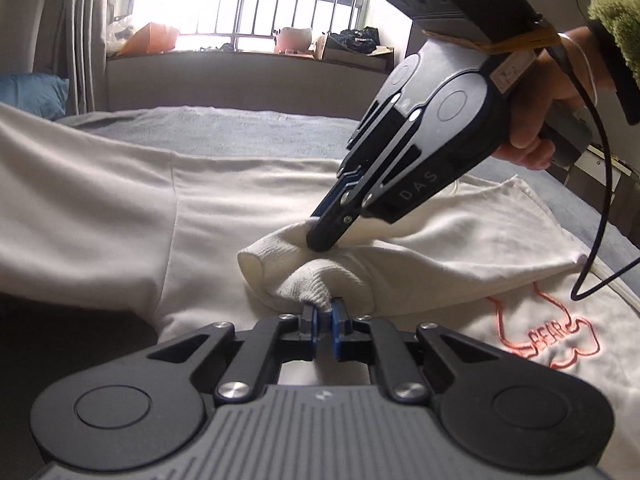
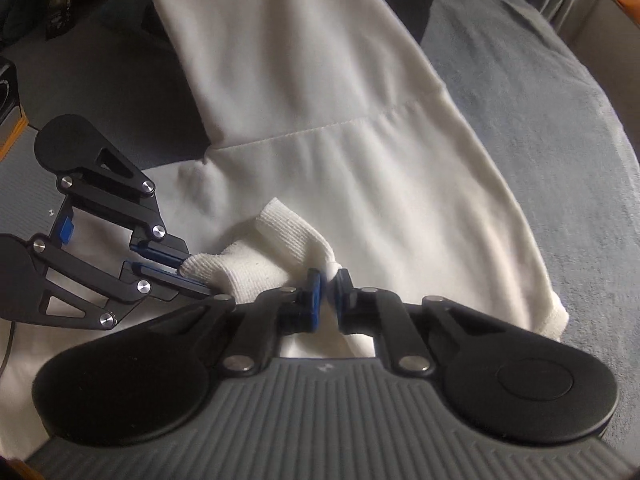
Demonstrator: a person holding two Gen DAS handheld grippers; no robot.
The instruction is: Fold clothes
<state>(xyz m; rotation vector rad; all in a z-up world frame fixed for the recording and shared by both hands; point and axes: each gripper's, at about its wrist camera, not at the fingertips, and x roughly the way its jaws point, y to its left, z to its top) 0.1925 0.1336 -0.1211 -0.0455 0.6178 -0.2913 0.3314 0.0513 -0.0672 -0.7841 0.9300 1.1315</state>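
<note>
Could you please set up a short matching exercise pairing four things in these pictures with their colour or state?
Things:
1. sweatshirt
2. bedsheet
3. bear outline
4. ribbed cuff

Colour or state:
A. orange stitching on the chest
B. pinched by both grippers
C. grey, spread under the garment
D. white, lying flat on the bed

Pairs: 1-D, 2-C, 3-A, 4-B. The left gripper and the right gripper are both shut on the cuff.
</note>
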